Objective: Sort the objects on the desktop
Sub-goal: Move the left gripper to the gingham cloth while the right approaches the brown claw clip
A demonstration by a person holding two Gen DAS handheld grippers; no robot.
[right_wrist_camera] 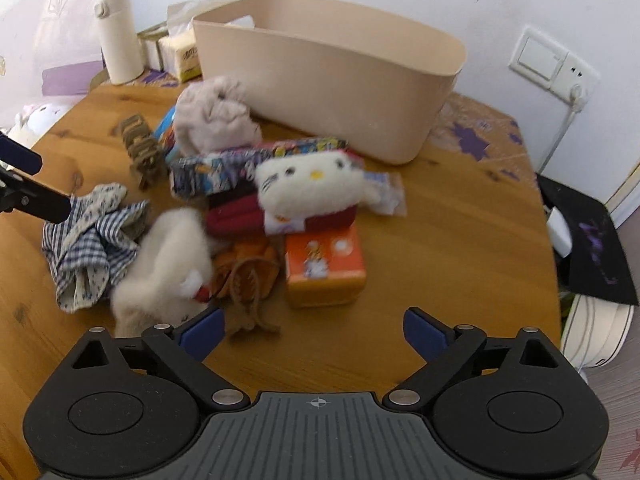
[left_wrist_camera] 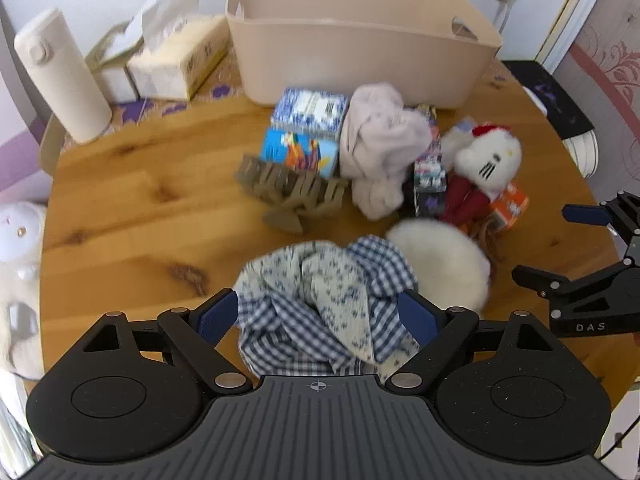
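Left tongs [left_wrist_camera: 318, 316] spread around crumpled checked cloth [left_wrist_camera: 320, 304]; right tongs [right_wrist_camera: 314, 330] spread above bare wood table [right_wrist_camera: 340, 352].

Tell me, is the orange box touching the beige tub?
Apart. The right wrist view shows bare wooden table between the orange box and the beige tub.
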